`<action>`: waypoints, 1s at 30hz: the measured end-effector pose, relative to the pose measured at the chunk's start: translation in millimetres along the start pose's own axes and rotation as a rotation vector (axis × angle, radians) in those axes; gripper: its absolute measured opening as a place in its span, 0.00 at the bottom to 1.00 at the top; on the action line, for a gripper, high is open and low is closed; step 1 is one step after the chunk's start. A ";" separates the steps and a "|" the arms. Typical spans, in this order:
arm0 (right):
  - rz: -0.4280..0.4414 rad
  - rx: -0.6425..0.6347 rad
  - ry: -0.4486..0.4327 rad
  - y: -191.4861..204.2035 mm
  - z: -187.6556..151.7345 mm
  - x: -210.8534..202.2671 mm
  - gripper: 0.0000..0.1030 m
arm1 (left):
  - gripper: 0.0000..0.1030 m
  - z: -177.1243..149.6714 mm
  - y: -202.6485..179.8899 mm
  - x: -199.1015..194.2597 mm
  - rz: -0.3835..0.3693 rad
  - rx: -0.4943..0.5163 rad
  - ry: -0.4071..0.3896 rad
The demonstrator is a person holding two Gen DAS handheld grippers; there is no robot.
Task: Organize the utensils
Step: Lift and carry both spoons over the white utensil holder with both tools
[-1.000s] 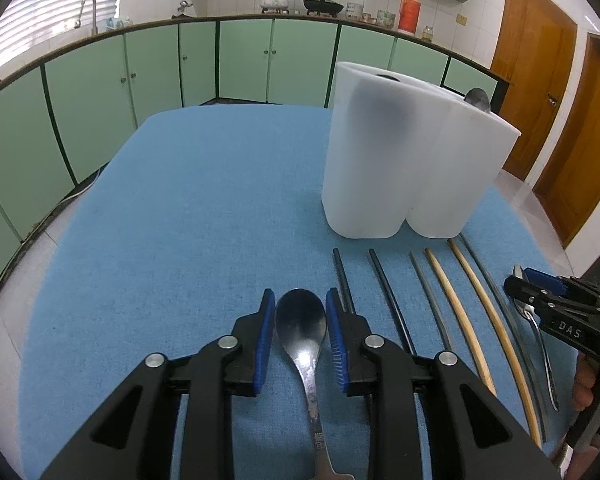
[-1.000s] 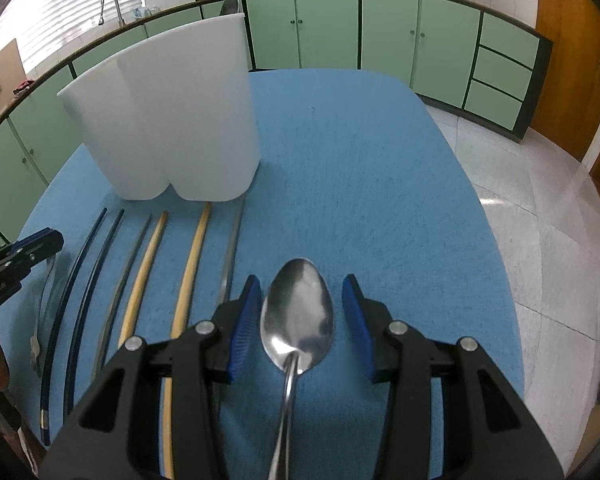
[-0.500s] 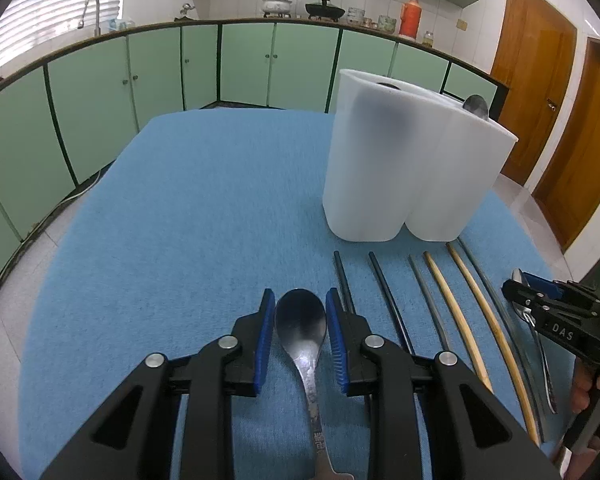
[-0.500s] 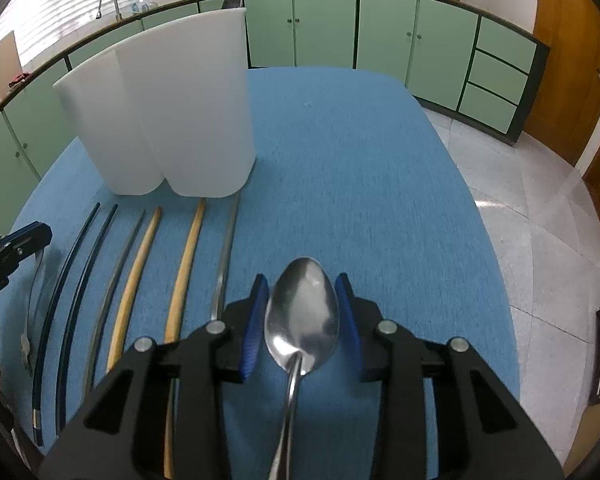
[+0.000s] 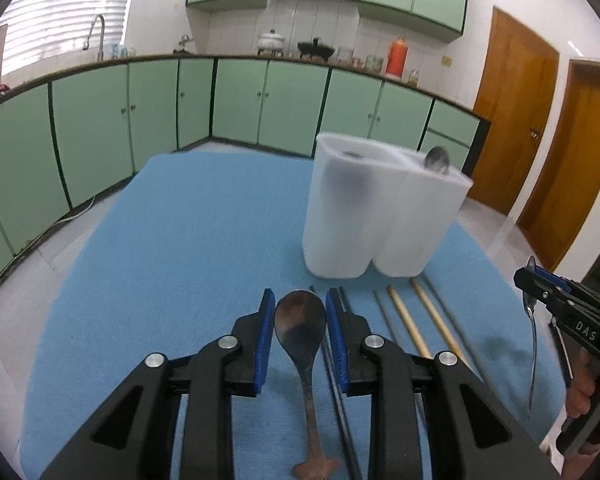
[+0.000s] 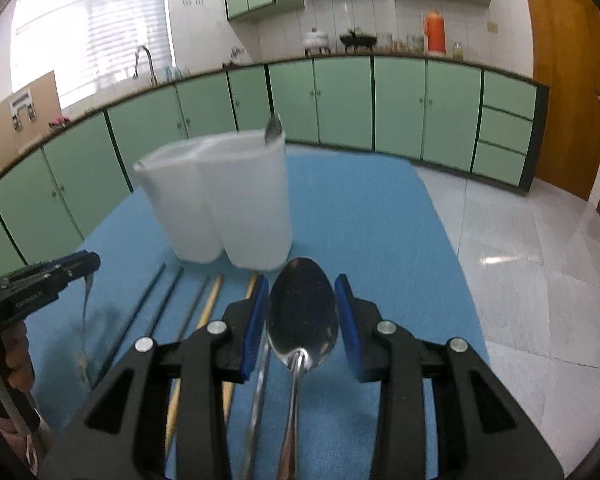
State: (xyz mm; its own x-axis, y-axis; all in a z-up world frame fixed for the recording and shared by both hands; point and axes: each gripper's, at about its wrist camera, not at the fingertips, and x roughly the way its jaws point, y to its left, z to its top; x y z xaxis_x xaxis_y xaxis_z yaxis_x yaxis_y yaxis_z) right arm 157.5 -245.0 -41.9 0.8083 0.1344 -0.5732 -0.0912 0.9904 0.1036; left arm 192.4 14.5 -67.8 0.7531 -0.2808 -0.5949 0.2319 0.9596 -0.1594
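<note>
My left gripper [image 5: 300, 314] is shut on a metal spoon [image 5: 300, 320], held above the blue table with the handle hanging toward me. My right gripper [image 6: 302, 306] is shut on a second metal spoon [image 6: 302, 312], also lifted; it shows at the right of the left wrist view [image 5: 534, 344]. The white two-compartment holder [image 5: 380, 208] stands beyond both, with a spoon bowl [image 5: 438, 160] sticking out of its right compartment. It also shows in the right wrist view [image 6: 220, 200]. Several chopsticks [image 5: 408, 326], black, grey and bamboo, lie side by side in front of the holder.
The blue table cover [image 5: 180, 240] ends at rounded edges on all sides. Green kitchen cabinets [image 5: 240, 104] curve behind it. Tiled floor [image 6: 520, 260] lies to the right, with wooden doors [image 5: 512, 128] beyond.
Both grippers have risen from the table with their spoons, tilting the views upward. The right jaws closed in on their spoon.
</note>
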 end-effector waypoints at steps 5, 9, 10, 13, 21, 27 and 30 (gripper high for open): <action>0.018 0.002 -0.065 -4.2 9.3 -20.3 0.32 | 0.25 3.5 -5.5 -14.7 -0.019 0.002 -0.060; 0.035 0.004 -0.117 -4.8 21.7 -31.6 0.32 | 0.25 10.3 -8.3 -24.8 -0.021 -0.003 -0.107; 0.038 0.004 -0.127 -2.5 22.7 -33.6 0.32 | 0.25 12.5 -9.3 -27.0 -0.021 -0.004 -0.120; 0.050 0.005 -0.154 -1.6 31.0 -36.1 0.32 | 0.25 18.3 -6.3 -31.2 -0.024 -0.012 -0.140; 0.079 0.010 -0.167 0.7 40.1 -30.6 0.32 | 0.25 26.2 -2.5 -22.5 -0.023 -0.036 -0.157; 0.087 0.013 -0.180 0.7 45.4 -29.8 0.32 | 0.25 28.4 -1.7 -22.0 -0.030 -0.043 -0.167; 0.088 0.008 -0.190 0.2 48.1 -30.1 0.32 | 0.25 28.4 -2.1 -24.1 -0.030 -0.044 -0.175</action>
State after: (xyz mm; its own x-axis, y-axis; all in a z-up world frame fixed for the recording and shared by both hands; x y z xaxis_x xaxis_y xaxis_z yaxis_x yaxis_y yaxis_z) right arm 161.0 -250.3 14.5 0.8925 0.2112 -0.3985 -0.1621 0.9747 0.1536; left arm 191.3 18.8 -30.8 0.8427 -0.3044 -0.4440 0.2315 0.9496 -0.2115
